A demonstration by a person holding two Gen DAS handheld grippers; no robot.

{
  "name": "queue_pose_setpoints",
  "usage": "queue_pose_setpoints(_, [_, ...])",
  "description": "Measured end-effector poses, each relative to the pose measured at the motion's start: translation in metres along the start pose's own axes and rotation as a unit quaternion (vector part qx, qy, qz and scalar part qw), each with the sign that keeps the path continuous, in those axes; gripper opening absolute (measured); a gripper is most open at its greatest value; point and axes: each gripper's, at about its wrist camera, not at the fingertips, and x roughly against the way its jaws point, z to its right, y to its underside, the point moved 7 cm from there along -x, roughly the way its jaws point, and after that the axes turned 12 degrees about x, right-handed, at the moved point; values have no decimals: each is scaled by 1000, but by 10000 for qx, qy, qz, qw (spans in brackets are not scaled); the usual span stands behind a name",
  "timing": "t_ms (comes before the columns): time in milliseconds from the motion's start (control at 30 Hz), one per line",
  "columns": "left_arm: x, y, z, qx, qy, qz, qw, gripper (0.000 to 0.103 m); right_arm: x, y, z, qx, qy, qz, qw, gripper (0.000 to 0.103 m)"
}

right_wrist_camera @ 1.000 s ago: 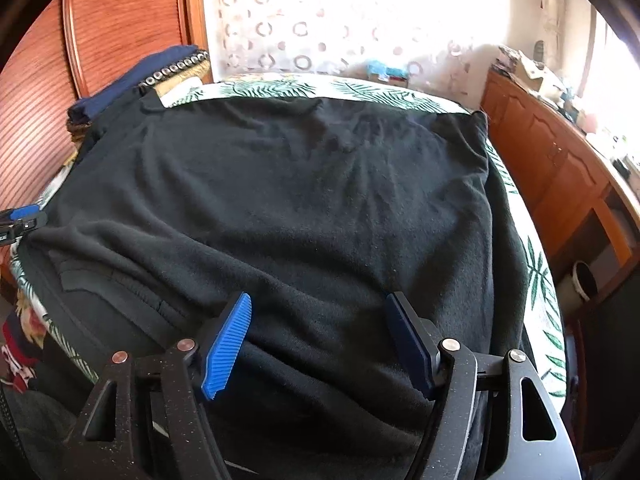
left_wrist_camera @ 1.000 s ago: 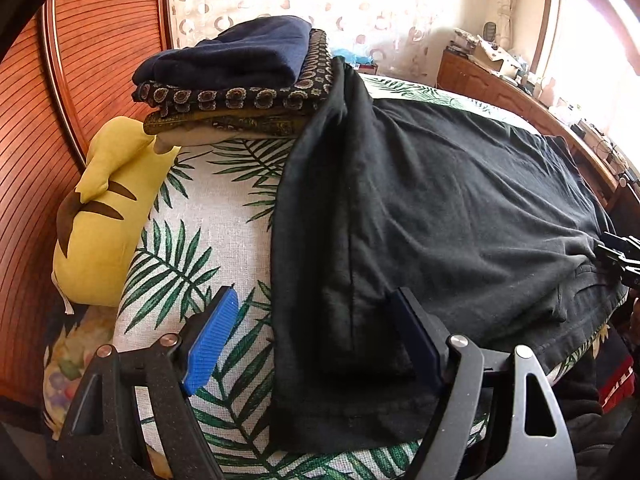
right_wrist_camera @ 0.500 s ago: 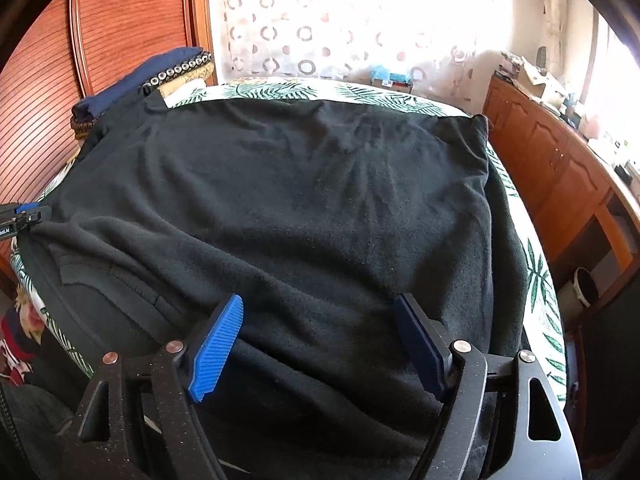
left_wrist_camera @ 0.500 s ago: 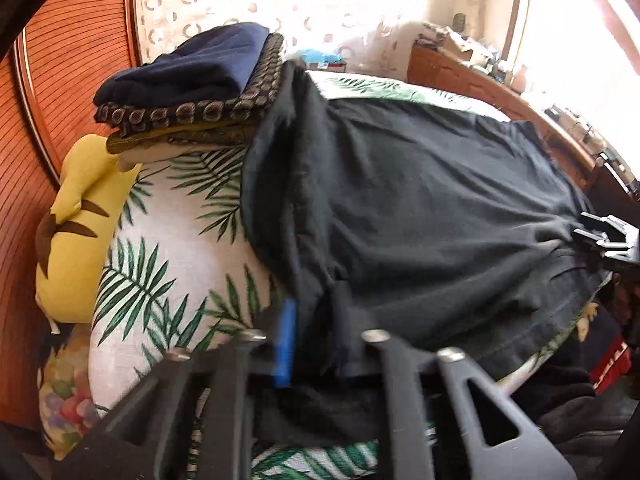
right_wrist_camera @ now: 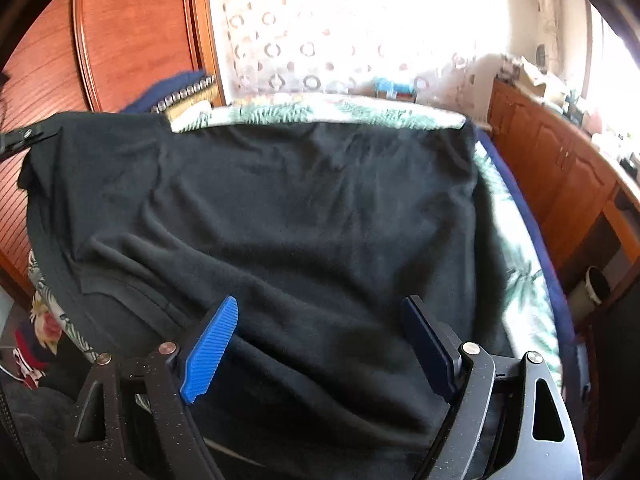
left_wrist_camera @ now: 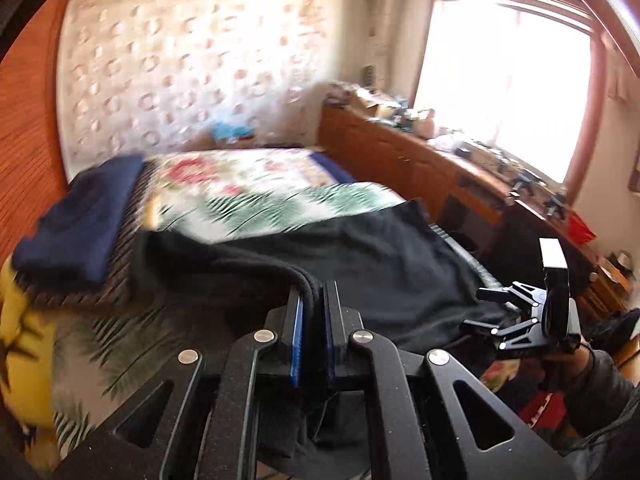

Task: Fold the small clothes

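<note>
- Black garment (right_wrist_camera: 280,220): a dark, fleece-like piece of clothing spread across the bed (right_wrist_camera: 516,264), covering most of the leaf-print bedspread in the right wrist view. Its surface carries shallow creases, and a seam or pocket line runs along its near left part.
- Left gripper (left_wrist_camera: 312,312): its blue-padded fingers are pressed together on a bunched edge of the black garment (left_wrist_camera: 360,264). The pinched fold rises from the bed to the pads, and more dark cloth hangs below the fingers.
- The same gripper appears at the far left edge of the right wrist view (right_wrist_camera: 20,138), at the garment's raised left corner.
- Right gripper (right_wrist_camera: 320,336): its fingers stand wide apart, over the near edge of the garment. The cloth lies between and beneath the two blue pads (right_wrist_camera: 210,354); no clamping is visible.
- The right gripper also shows at the right of the left wrist view (left_wrist_camera: 486,310), at the garment's near right edge. Its fingers look spread, and a hand (left_wrist_camera: 568,364) grips its body.
- Stack of folded clothes (left_wrist_camera: 76,224): a navy piece on top of patterned pieces, at the bed's far left beside the wooden headboard (right_wrist_camera: 132,36); the garment's edge lies against the stack.
- Yellow plush toy (left_wrist_camera: 20,344): at the left margin, below the stack.
- Wooden cabinet (left_wrist_camera: 420,168): runs along the right side of the bed under a bright window, its top cluttered with small items too blurred to identify.
- The left wrist view is heavily motion-blurred.
</note>
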Motion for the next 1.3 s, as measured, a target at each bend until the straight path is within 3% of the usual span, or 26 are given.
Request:
queue_pose_setpoints(400, [-46, -41, 128, -870, 1005, -219, 9909, 8, 78, 8, 59, -276, 689, 619, 9953, 82])
queue_pose_setpoints(600, [-60, -33, 185, -1010, 1571, -455, 9813, 8, 90, 20, 73, -486, 879, 632, 9929, 82])
queue_pose_setpoints(667, [-67, -28, 194, -1047, 1511, -485, 9818, 8, 91, 24, 73, -518, 893, 595, 9929, 82])
queue_pose_setpoints(700, [-72, -24, 194, -1037, 1534, -572, 9811, 10, 91, 26, 72, -524, 892, 566, 9930, 82])
queue_pose_setpoints(733, [-74, -21, 193, -996, 1544, -658, 9808, 23, 91, 24, 70, -512, 900, 542, 9931, 82])
queue_pose_setpoints(767, [-76, -20, 191, -971, 1514, -692, 9813, 42, 91, 24, 71, -497, 910, 514, 9933, 82])
queue_pose_setpoints(800, [-76, -19, 188, -969, 1463, -655, 9823, 47, 93, 24, 73, -482, 915, 489, 9934, 82])
queue_pose_setpoints(1000, [-69, -21, 145, -886, 892, -376, 9914, 52, 90, 11, 69, -469, 823, 514, 9942, 82])
queue_pose_setpoints(1167, [-55, -21, 87, -441, 584, -203, 9971, 78, 72, -6, 62, -250, 660, 540, 9960, 82])
queue_pose_setpoints(1300, [-45, -16, 42, -229, 144, -52, 9996, 78, 59, -21, 48, -122, 461, 578, 9972, 82])
